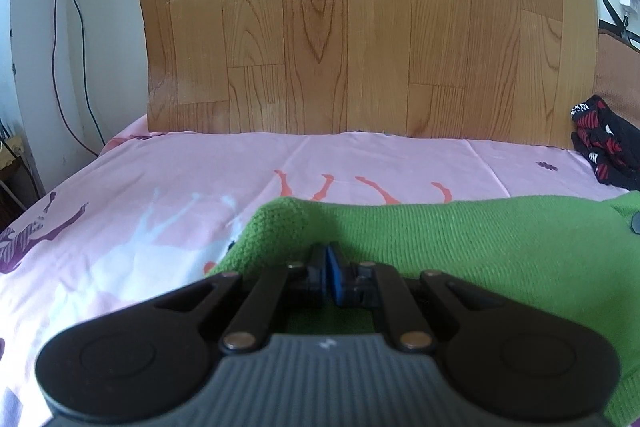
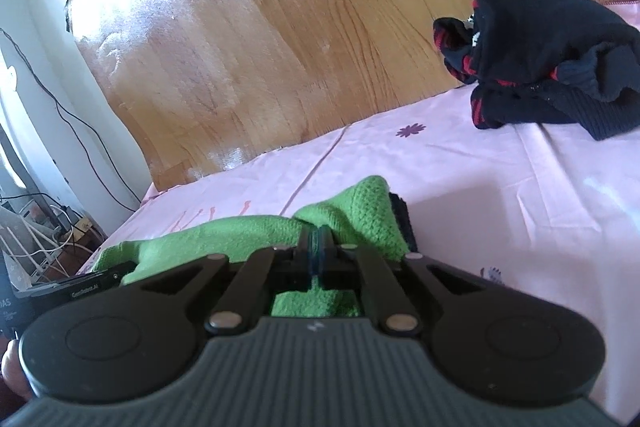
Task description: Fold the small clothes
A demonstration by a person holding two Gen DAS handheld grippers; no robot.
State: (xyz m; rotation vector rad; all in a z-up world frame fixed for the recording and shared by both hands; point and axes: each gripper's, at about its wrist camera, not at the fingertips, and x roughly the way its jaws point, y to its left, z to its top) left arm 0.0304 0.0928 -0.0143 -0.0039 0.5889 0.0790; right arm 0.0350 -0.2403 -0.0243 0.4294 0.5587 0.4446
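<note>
A green knit garment (image 1: 460,251) lies on the pink printed bedsheet (image 1: 160,179). In the left wrist view my left gripper (image 1: 326,261) is shut on its near left edge, and the knit bulges up in a fold just left of the blue pads. The right wrist view has my right gripper (image 2: 318,245) shut on another corner of the same green garment (image 2: 352,215), which rises in a peak at the fingertips and shows a dark inner strip. The cloth sags between both grips. The pinched edges themselves are hidden by the fingers.
A crumpled black and red garment (image 2: 552,67) lies at the back right of the bedsheet (image 2: 500,195), also visible as the black and red garment (image 1: 604,151). A wood-patterned board (image 1: 360,27) stands upright behind the bed. Cables (image 2: 48,239) and clutter sit on the floor to the left.
</note>
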